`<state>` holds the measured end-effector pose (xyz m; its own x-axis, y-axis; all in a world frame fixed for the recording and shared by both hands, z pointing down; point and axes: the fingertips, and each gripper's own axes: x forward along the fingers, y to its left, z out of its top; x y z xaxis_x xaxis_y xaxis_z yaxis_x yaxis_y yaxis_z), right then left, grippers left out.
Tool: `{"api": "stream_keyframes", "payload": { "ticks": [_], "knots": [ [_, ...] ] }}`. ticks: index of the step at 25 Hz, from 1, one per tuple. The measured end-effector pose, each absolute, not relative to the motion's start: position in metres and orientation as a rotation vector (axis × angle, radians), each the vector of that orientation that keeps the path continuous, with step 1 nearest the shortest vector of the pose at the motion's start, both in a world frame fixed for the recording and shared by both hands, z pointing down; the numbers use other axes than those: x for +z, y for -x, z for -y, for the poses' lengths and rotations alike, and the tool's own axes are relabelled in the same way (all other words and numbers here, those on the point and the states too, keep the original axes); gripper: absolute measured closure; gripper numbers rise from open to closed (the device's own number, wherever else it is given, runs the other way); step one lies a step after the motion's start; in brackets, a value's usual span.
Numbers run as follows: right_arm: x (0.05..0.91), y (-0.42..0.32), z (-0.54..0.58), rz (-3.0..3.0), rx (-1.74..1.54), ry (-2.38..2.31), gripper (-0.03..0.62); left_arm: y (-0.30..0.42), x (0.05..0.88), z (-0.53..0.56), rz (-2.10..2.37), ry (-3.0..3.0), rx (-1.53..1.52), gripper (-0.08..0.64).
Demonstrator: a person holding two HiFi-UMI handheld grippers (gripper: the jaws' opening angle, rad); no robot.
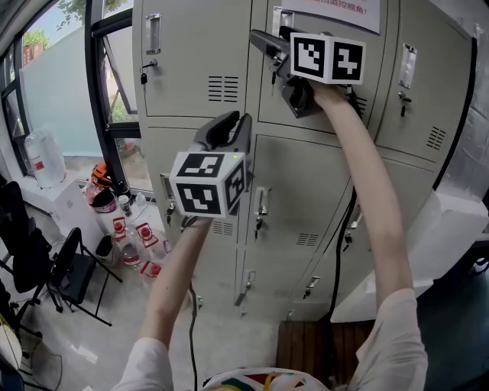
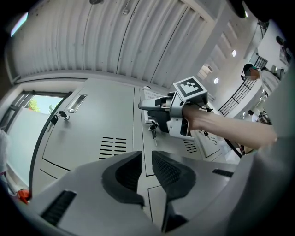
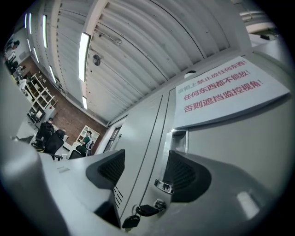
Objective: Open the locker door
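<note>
1. The locker door [image 3: 239, 152] is showing smooth, matt, pale grey painted metal.
2. Its handle [image 3: 164, 186] is gleaming like polished metal.
3. The notice [image 3: 221, 92] is looking like flat, matt paper.
4. The right gripper [image 3: 145, 159] is showing matt grey plastic, and its pads [image 3: 184, 177] are looking dark and ribbed.
5. The near floor strip [image 1: 313, 347] is looking like brown wood.

The head view's top edge cuts off the white paper notice [image 1: 336, 19] with red print, too small to read there, and the right tongs [image 1: 263, 44] partly cover the lock [image 1: 273, 72] of the grey metal locker door [image 1: 267, 107].
</note>
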<state>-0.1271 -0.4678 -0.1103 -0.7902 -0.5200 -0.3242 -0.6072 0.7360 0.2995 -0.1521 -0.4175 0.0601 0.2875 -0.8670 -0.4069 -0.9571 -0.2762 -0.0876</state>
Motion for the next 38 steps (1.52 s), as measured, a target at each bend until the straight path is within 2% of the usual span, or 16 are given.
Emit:
{"api": "stream_keyframes", "payload": {
  "ticks": [12, 31, 38],
  "knots": [
    [-0.11, 0.126, 0.464, -2.714, 0.55, 0.846, 0.304, 0.143, 0.052, 0.413, -1.623, 2.233, 0.399, 0.503],
    [-0.105, 0.111, 0.403, -2.728, 0.691, 0.756, 0.304, 0.106, 0.059, 0.412, -1.456, 2.415, 0.41, 0.342],
    [-0.104, 0.099, 0.375, -2.734, 0.734, 0.753, 0.304, 0.099, 0.055, 0.406, -1.401, 2.48, 0.471, 0.325]
  ]
}}
